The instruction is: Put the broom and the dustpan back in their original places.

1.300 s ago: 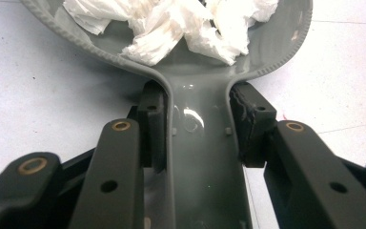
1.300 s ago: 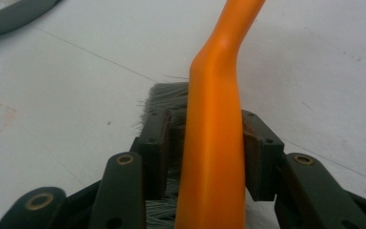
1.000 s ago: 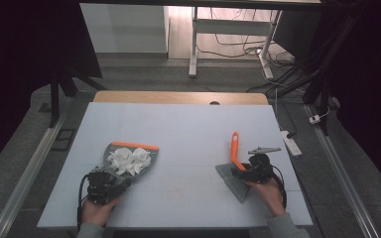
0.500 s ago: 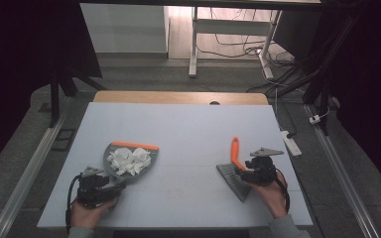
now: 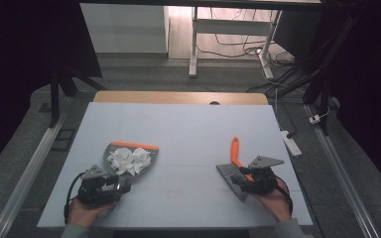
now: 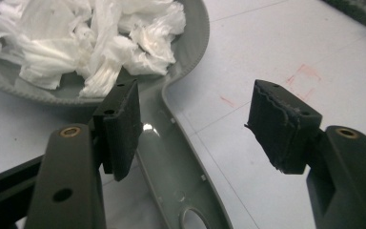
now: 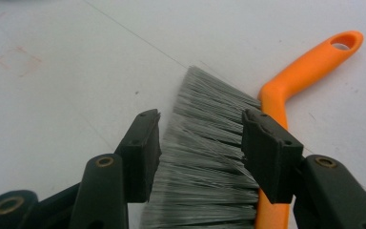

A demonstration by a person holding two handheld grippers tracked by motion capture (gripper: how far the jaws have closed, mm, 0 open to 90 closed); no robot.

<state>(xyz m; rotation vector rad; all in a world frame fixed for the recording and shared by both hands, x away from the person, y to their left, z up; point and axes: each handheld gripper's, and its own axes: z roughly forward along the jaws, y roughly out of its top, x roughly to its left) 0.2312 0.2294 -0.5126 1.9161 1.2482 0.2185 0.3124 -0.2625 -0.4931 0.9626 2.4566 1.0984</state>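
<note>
On the pale blue-grey tabletop [image 5: 188,134] a grey plastic dustpan with an orange front lip [image 5: 129,157] lies toward the person's left, heaped with crumpled white tissue paper [image 5: 128,160], and its flat grey handle runs back toward the left gripper [image 5: 110,185]. In the left gripper view that handle [image 6: 181,181] passes lengthwise through the gap, closer to the left finger [image 6: 121,126] than the right, with the fingers spread wide and touching nothing; the hanging hole at the handle's end shows just at the bottom edge. Over on the right, a hand brush with grey bristles and an orange handle [image 5: 235,163] lies with its long axis pointing away from the person, bristles nearest the right gripper [image 5: 248,179]. The right gripper view shows its fingers parted on either side of the bristle head [image 7: 209,167], the right finger [image 7: 267,152] over the orange spine; whether it rests on the brush I can't quite tell. My guess is each hand is lined up for its own tool, and the left needs only to close across the handle's width. The high view gives the layout; only the gripper views reveal the open gaps.
</note>
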